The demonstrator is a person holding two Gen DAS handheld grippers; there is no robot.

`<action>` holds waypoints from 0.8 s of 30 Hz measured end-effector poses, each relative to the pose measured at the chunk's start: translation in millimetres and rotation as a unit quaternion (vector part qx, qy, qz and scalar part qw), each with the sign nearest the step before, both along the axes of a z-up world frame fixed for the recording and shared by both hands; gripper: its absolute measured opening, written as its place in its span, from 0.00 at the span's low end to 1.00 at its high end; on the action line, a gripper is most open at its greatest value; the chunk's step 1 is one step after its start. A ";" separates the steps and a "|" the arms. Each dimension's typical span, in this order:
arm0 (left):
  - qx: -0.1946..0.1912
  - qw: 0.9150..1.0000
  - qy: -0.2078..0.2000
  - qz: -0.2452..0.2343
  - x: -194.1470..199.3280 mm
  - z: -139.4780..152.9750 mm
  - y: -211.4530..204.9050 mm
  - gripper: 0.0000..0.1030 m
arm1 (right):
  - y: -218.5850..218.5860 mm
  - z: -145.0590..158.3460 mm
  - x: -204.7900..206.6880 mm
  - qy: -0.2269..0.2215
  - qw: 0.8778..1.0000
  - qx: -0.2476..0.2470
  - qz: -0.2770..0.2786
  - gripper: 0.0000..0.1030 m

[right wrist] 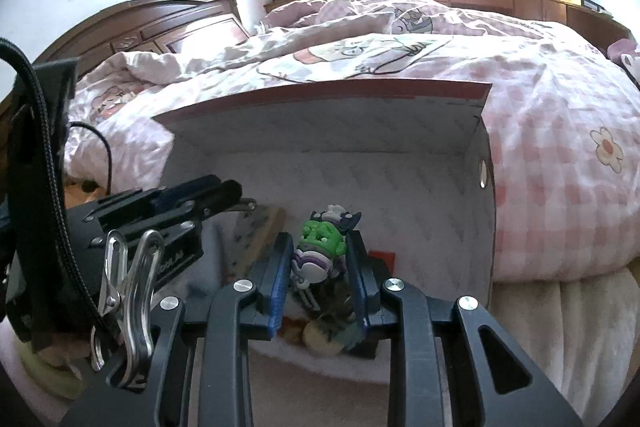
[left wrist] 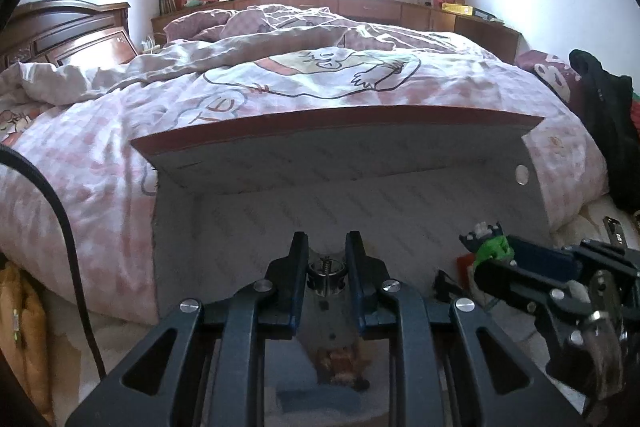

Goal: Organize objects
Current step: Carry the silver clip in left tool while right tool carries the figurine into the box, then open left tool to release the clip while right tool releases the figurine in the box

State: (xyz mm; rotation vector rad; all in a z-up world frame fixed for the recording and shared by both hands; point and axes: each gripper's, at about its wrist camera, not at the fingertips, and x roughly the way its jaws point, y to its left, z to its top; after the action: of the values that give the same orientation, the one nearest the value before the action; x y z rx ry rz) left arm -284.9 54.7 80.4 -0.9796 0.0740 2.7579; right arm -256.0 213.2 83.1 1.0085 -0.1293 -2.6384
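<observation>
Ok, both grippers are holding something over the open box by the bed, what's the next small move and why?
Probably lower the right gripper a little further into the cardboard box before letting go: its pads clamp the green-headed toy figure above the things already inside. The left gripper holds a small metal part.

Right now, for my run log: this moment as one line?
left claw: shut on metal clip | right claw: shut on green toy figure | both over open box
</observation>
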 end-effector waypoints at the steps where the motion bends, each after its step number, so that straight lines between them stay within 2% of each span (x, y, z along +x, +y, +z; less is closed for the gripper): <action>1: -0.003 1.000 -0.002 0.003 -3.4 -3.6 0.3 0.18 | 0.9 -1.4 -2.5 -0.001 1.000 0.001 -0.002 0.27; 10: -0.006 1.000 -0.016 0.022 -19.5 -19.3 -6.8 0.18 | 0.7 -15.6 -22.7 -0.003 1.000 0.010 -0.008 0.27; 14: -0.004 0.999 -0.026 0.036 -20.4 -25.7 -8.4 0.18 | 1.1 -26.6 -23.8 -0.019 1.000 0.008 -0.007 0.27; 16: -0.012 0.999 -0.026 0.043 -20.6 -25.6 -7.7 0.26 | 2.9 -31.1 -25.1 -0.030 1.000 -0.001 -0.006 0.27; 18: -0.023 0.998 -0.027 0.054 -20.9 -24.9 -7.7 0.46 | 3.4 -31.7 -25.1 -0.030 1.000 0.001 -0.008 0.28; 21: -0.020 0.998 -0.029 0.060 -19.8 -23.3 -10.5 0.52 | 3.0 -31.1 -24.4 -0.028 1.000 0.006 -0.008 0.28; 24: -0.018 0.997 -0.035 0.063 -18.3 -22.7 -12.8 0.56 | 4.2 -28.0 -21.0 -0.020 1.000 0.003 -0.012 0.38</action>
State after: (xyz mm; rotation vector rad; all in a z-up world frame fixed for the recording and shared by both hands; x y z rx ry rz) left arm -303.2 41.9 57.7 -1.1274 0.0520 2.8414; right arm -277.0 217.3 55.1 1.0683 -0.1438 -2.6427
